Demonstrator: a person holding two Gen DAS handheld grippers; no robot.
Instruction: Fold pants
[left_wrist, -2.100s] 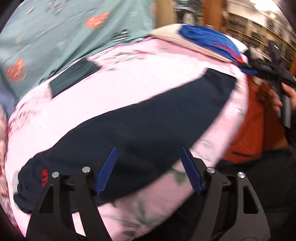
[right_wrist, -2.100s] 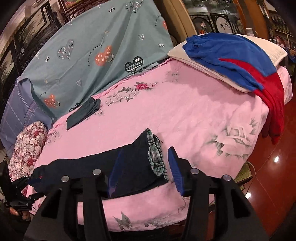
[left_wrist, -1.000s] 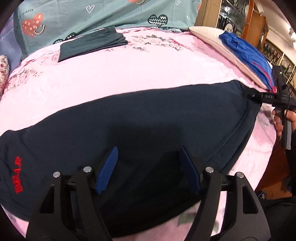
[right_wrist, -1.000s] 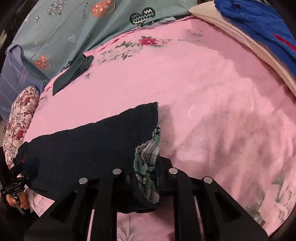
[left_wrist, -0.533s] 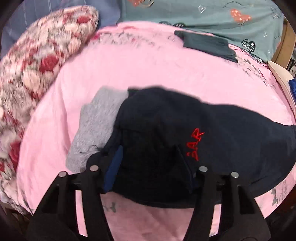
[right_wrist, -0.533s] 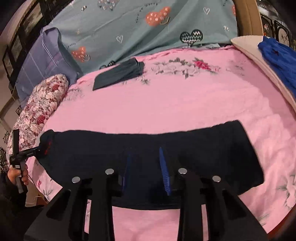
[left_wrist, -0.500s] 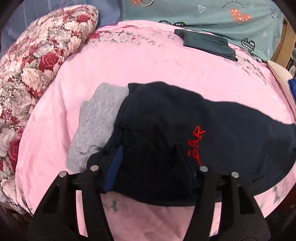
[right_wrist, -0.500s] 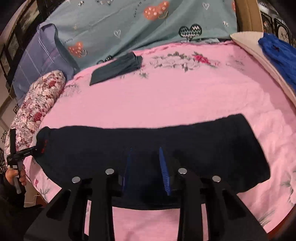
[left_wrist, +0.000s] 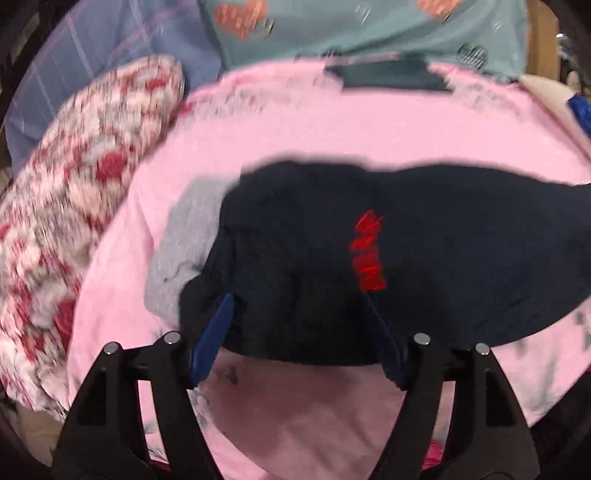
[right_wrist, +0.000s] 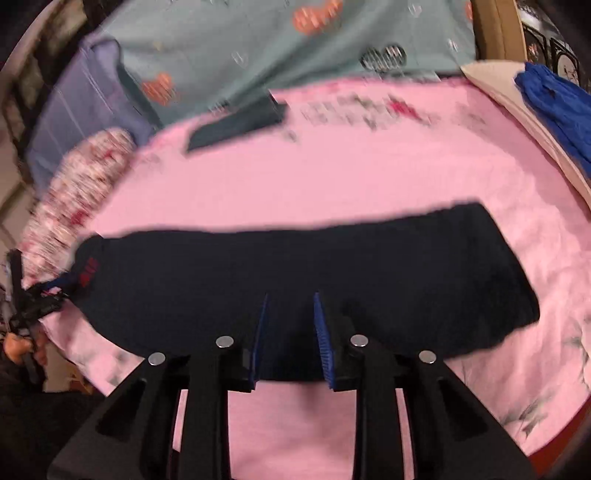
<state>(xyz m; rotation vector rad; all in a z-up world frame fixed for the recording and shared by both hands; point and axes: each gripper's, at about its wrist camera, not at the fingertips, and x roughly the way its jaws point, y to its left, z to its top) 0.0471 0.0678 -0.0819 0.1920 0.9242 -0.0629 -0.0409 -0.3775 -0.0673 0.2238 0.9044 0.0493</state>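
So the dark navy pants with the red lettering (right_wrist: 295, 280) are laid out in a long strip across the pink floral bedsheet (right_wrist: 332, 177), running roughly 9 to 3 o'clock in the right wrist view, near the front edge of the bed. The left gripper (left_wrist: 295, 328) has its blue-padded fingers spread wide at the lettered end of the pants, with the dark fabric lying between them, can't tell if they're actually touching it. A bit of grey cloth (left_wrist: 184, 243) pokes out from under that end at about 9 o'clock. The right gripper (right_wrist: 290, 332) is only part open, a narrow gap between its fingers, sitting over the near edge mid-length. Up at 12 o'clock there's a folded dark green garment (right_wrist: 236, 123), and a red-and-white floral pillow (left_wrist: 74, 206) off at 9 o'clock
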